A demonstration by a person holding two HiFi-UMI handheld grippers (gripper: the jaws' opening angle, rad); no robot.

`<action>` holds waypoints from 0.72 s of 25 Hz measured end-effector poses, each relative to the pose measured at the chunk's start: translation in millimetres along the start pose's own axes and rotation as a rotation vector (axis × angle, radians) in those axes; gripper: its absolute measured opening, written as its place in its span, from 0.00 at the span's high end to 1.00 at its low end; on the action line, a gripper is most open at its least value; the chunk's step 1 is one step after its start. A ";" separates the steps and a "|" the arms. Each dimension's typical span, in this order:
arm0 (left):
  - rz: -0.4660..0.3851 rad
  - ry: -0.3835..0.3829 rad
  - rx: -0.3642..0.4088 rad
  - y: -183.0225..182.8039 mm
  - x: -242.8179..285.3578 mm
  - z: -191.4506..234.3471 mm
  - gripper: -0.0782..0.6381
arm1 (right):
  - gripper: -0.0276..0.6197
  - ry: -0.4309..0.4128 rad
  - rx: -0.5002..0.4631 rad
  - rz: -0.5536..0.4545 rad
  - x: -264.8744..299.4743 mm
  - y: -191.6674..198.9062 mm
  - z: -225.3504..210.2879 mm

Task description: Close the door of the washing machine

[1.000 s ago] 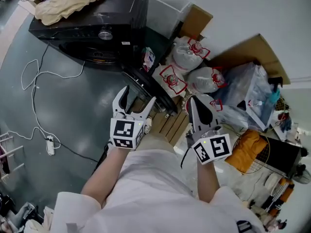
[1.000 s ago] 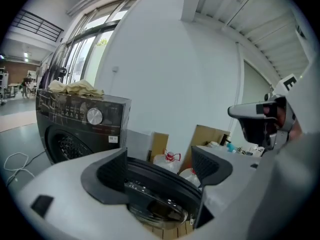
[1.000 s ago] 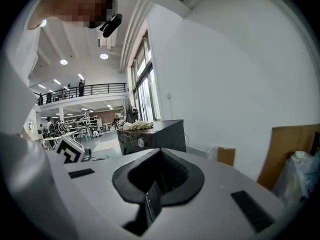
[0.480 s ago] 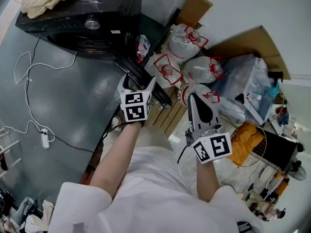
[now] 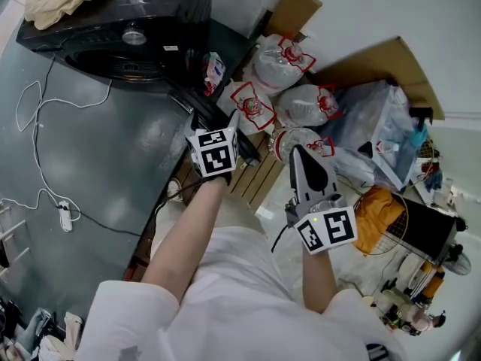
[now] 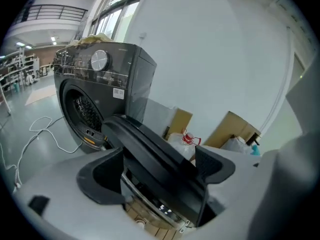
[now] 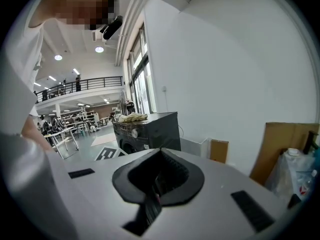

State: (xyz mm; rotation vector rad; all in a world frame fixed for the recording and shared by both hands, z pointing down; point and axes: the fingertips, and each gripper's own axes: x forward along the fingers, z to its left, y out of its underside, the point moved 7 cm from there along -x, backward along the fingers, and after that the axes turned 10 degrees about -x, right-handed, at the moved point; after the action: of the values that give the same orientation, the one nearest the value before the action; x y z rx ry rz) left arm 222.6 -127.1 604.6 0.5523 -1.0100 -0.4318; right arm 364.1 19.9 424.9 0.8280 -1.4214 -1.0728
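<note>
Left gripper (image 5: pixel 214 123) pitched down, jaws just opened wide astride washing machine door (image 6: pixel 150 149) edge, right gripper (image 5: pixel 303 158) beside door, jaws together.

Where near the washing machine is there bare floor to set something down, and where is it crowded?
Free: the grey floor left of the open door, between the washing machine and the power strip. Crowded: right of the door, where knotted plastic bags and cardboard pile against the wall.
</note>
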 end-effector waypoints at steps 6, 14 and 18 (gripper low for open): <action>0.002 0.012 0.040 1.6 -2.1 2.1 0.28 | 0.96 -0.024 -0.013 -0.010 5.1 -4.2 8.9; -0.025 0.051 0.154 7.7 -13.9 15.6 0.29 | 0.96 -0.054 -0.015 -0.017 8.2 -3.2 21.8; -0.023 0.041 0.173 12.8 -25.2 26.7 0.29 | 0.96 -0.071 -0.004 -0.021 8.8 -3.8 28.4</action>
State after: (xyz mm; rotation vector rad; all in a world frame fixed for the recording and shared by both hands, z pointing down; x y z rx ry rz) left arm 188.4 -108.8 606.7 0.7256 -1.0083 -0.3540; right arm 334.5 15.0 425.3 0.8105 -1.4723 -1.1304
